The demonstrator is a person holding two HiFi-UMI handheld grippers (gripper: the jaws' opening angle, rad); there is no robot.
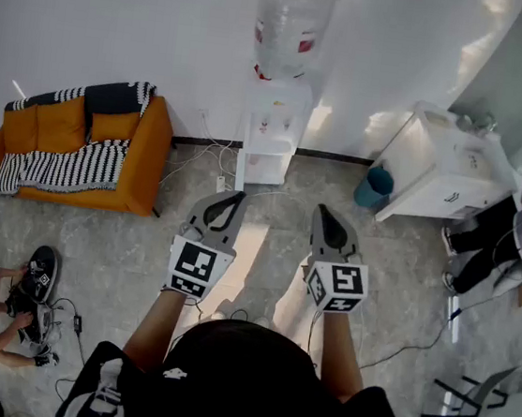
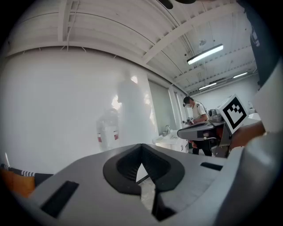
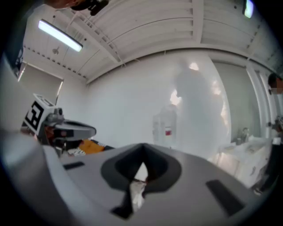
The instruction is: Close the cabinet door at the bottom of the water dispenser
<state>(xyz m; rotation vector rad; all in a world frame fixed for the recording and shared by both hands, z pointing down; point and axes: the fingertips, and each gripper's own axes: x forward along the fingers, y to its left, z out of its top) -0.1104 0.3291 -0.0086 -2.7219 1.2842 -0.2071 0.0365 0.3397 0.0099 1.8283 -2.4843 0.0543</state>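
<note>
Across a grey floor (image 1: 141,264), standing well back from the water dispenser (image 1: 277,120) by the far wall, holding the left gripper (image 1: 231,199) and right gripper (image 1: 325,213) level, jaws clenched empty, facing its bottom cabinet door (image 1: 241,167) seemingly swung open leftward, not yet reaching or closing it.

White water dispenser (image 1: 276,124), bottom door (image 1: 241,170) open

Water dispenser (image 1: 273,124) bottle (image 1: 289,17) cut off at top edge; bottom cabinet (image 1: 268,168) door state too small to tell
</note>
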